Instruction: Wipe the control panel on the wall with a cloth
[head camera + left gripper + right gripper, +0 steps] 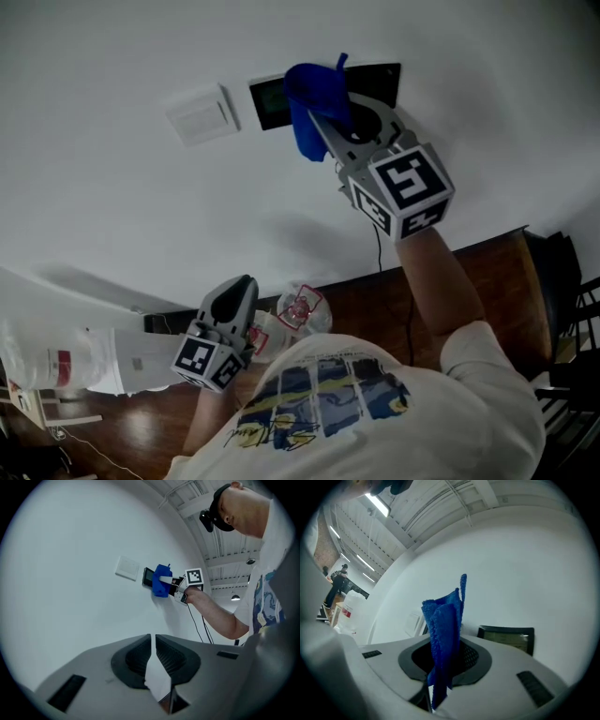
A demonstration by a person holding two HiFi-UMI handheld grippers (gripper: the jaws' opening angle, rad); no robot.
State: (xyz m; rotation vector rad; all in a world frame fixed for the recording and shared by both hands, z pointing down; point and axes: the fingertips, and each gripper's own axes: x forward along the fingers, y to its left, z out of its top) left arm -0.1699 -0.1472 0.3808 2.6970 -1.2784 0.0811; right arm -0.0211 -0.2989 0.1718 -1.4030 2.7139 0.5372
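Observation:
A dark control panel [273,99] is mounted on the white wall, its right part [506,637] also visible in the right gripper view. My right gripper [323,127] is raised to it and shut on a folded blue cloth [311,105], which lies against the panel's middle. The cloth [443,639] stands up between the pads in the right gripper view. My left gripper [234,298] hangs low near my body, jaws shut with nothing between them. From the left gripper view the cloth [161,587] and the panel [148,576] show far up the wall.
A white switch plate [201,114] sits on the wall left of the panel. A dark wooden top [487,281] runs below, with a black cable [379,251] hanging down to it. A clear plastic bottle [302,311] lies by my left gripper. White bags [66,361] stand at left.

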